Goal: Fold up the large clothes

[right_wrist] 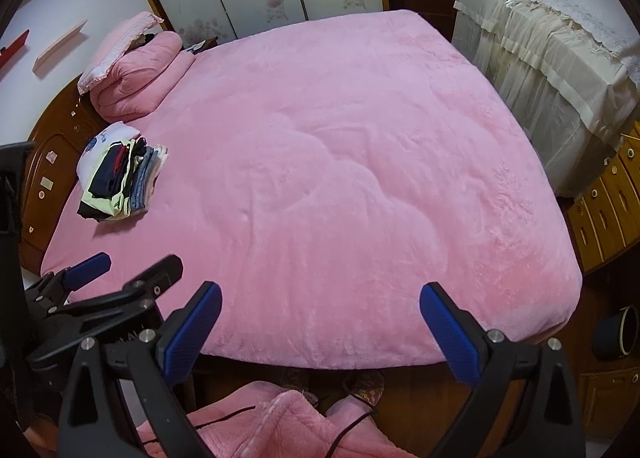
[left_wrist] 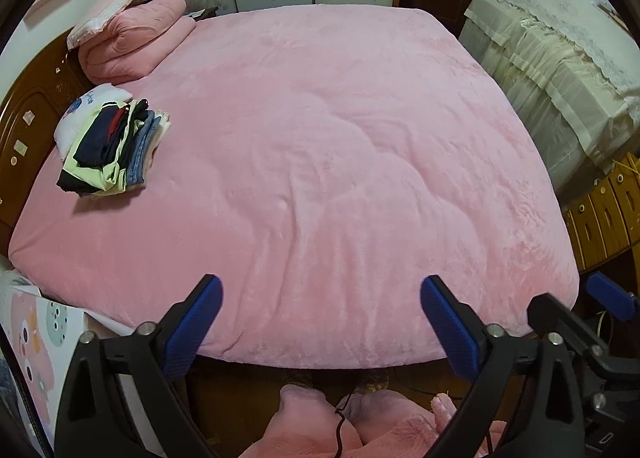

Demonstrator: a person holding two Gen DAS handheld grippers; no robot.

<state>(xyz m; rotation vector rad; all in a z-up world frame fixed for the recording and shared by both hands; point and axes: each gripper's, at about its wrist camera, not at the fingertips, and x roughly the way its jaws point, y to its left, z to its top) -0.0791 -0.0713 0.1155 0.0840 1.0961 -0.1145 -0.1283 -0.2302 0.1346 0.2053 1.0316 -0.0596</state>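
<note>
Left wrist view: left tongs [left_wrist: 320, 322] spread wide, blue pads empty, above near edge of bed with fluffy pink blanket [left_wrist: 320, 161]. Right tongs [right_wrist: 320, 332] likewise apart, nothing between. Stack of folded dark, pale-green and denim clothes [left_wrist: 116, 149] at far left of bed, near brown wooden headboard [left_wrist: 28, 125], below rolled pink quilt [left_wrist: 132, 37].
</note>
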